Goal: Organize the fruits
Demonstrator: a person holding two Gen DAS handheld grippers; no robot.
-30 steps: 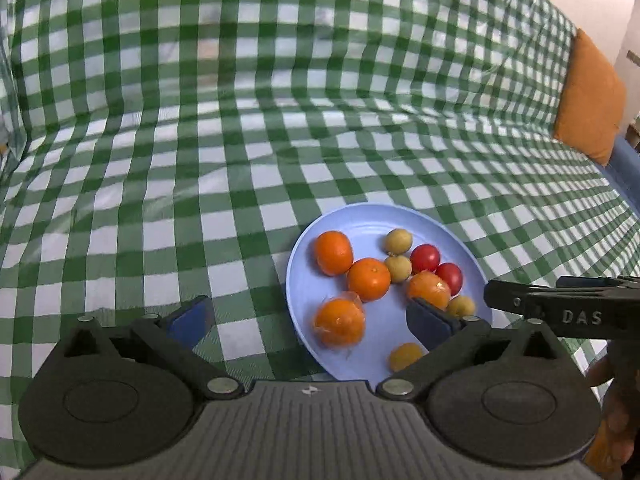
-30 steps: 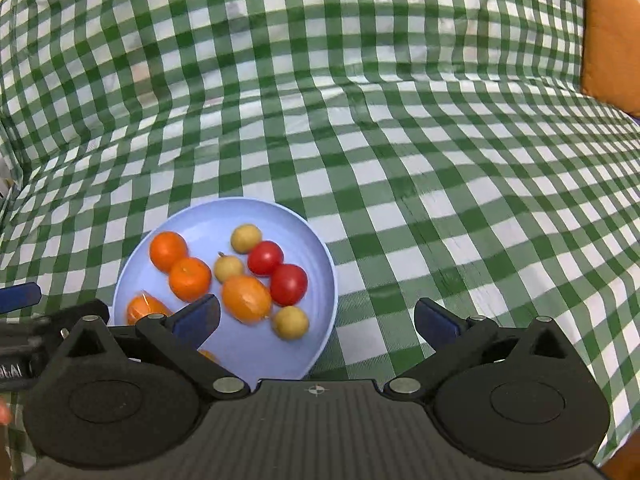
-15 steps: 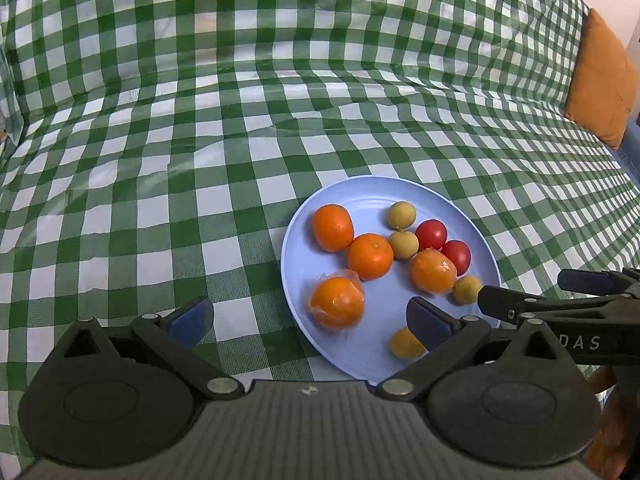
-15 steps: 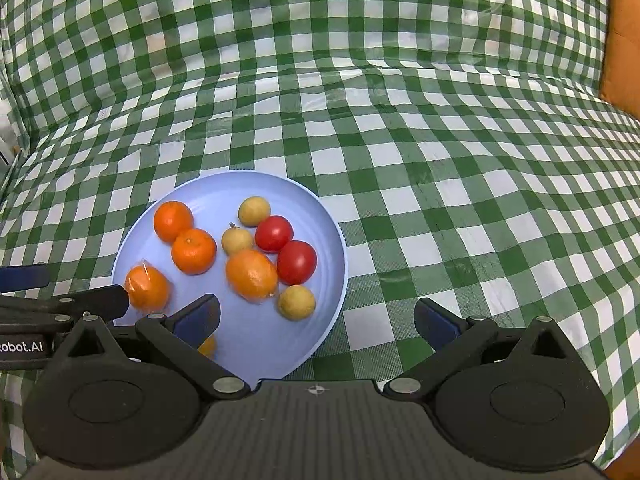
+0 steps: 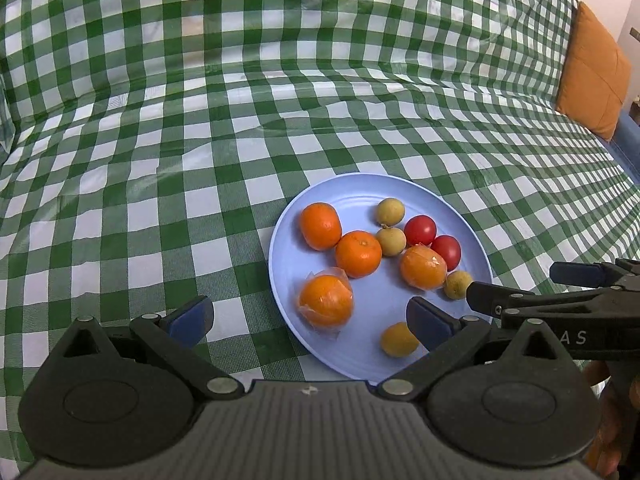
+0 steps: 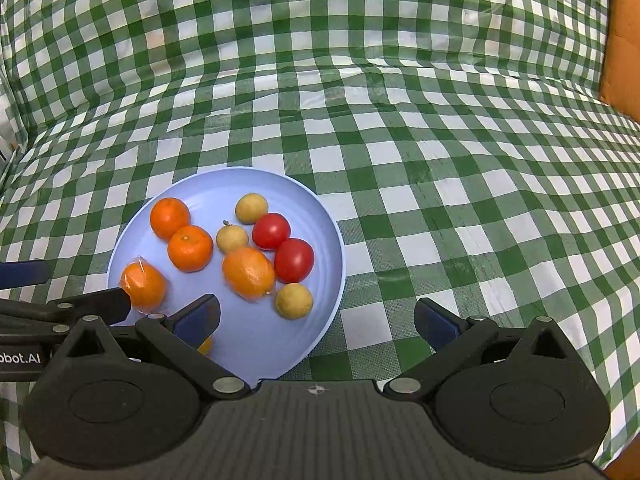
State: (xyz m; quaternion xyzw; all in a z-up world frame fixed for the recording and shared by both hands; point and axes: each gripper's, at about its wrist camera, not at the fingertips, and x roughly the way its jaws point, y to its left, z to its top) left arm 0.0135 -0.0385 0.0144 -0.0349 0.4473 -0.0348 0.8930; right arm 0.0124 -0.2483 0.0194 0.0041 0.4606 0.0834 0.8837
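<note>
The left claw point(image 5: 308, 322) hovers with its jaws spread wide and nothing between them, low over the near edge of the blue plate point(image 5: 476, 240). The right claw point(image 6: 316, 318) is likewise wide open and empty, hanging over the plate's near right rim.

All the fruit sits on the plate, which rests on the green-checked cloth point(image 5: 160, 160). Nearest the left claw, at the plate's near left, is a wrapped orange point(image 5: 326, 300) in clear film; a small yellow-orange fruit point(image 5: 398, 339) lies at the near rim, partly hidden behind a blue pad. A second wrapped orange point(image 5: 423, 267) lies at the plate's centre. Beyond it, two bare mandarins point(image 5: 358, 253) touch each other at the far left, two red tomatoes point(image 5: 420, 230) touch at the far right, and three small tan fruits point(image 5: 390, 211) are scattered among them.

The oranges look firm and fairly light, but the film is probably slippery, so a hold across the widest middle seems best. The tomatoes are likely smooth and easily bruised and want a gentle squeeze. The tan fruits are round and apt to roll.

An orange cushion point(image 5: 592, 76) lies far beyond the plate.
</note>
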